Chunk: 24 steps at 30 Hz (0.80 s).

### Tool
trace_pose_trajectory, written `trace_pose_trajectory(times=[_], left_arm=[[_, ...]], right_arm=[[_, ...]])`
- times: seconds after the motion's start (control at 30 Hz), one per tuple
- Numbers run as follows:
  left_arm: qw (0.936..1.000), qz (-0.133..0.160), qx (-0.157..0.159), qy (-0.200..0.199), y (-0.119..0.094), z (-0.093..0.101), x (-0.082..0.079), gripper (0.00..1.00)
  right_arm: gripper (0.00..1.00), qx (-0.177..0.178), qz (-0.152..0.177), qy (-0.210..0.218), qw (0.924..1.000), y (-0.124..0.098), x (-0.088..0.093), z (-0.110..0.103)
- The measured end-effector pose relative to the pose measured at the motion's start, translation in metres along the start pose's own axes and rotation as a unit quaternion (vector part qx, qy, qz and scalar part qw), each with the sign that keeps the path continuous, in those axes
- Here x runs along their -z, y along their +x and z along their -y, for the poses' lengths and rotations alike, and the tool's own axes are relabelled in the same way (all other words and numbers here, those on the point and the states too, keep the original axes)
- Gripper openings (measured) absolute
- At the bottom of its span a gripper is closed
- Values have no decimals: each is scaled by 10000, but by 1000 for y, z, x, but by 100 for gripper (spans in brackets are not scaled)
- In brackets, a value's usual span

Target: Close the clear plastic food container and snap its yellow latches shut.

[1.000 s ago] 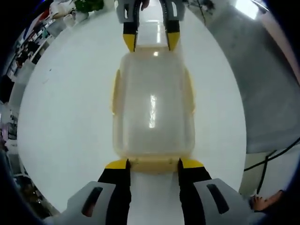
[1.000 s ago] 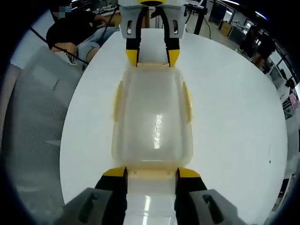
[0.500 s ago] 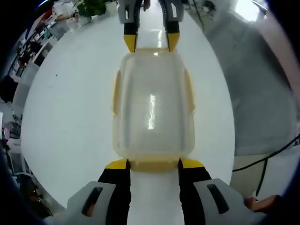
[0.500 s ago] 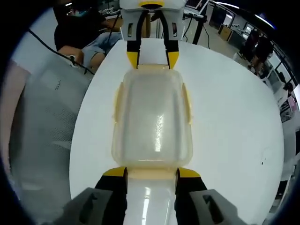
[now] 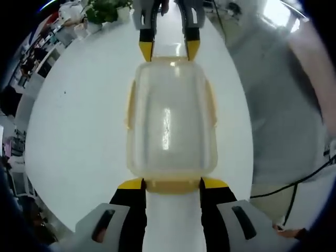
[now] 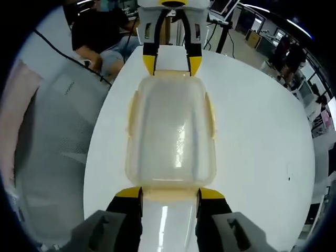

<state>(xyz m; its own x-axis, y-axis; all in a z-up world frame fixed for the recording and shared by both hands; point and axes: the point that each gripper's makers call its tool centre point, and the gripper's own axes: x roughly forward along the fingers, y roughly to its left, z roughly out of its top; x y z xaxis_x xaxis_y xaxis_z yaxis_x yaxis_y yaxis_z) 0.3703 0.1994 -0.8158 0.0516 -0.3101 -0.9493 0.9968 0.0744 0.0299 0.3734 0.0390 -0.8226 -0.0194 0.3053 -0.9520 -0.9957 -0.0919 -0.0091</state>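
The clear plastic container (image 5: 170, 115) (image 6: 170, 126) has its lid on and lies lengthwise between my two grippers over the white table (image 5: 79, 115). Yellow latches (image 5: 127, 105) run along its long sides, flat against the walls. My left gripper (image 5: 172, 184) holds the near end latch (image 5: 171, 186) between its yellow-tipped jaws. At the far end the right gripper (image 5: 169, 50) meets the opposite latch. The right gripper view mirrors this: the right gripper (image 6: 168, 193) clasps its end latch (image 6: 169, 195), with the left gripper (image 6: 172, 63) across from it.
The round table's edge (image 6: 97, 157) runs close beside the container. A person in a grey top (image 5: 278, 105) (image 6: 47, 147) stands right at that edge. A potted plant (image 5: 102, 10) stands at the table's far side. A seated person (image 6: 100, 31) and office desks lie beyond.
The container stays fixed between both grippers while the table edge and the grey-clad person have drawn nearer in both views, so the grippers and the container have shifted together toward that edge.
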Motion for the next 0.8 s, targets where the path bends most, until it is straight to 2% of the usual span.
trace_pose_trajectory(times=[0.33,0.5,0.8], left_arm=[[9999,-78,27,76,4,6,-26,37],[9999,-11,12,117,6,7,-44,37],[9995,89,-105,278,7,-2,-82,37]], right_arm=[[37,1,-49,39,10000,-16,22,-8],[37,22,-121,80,9999,-25,37,-10],[37,165,-255,208,9993,-40,70,-9]])
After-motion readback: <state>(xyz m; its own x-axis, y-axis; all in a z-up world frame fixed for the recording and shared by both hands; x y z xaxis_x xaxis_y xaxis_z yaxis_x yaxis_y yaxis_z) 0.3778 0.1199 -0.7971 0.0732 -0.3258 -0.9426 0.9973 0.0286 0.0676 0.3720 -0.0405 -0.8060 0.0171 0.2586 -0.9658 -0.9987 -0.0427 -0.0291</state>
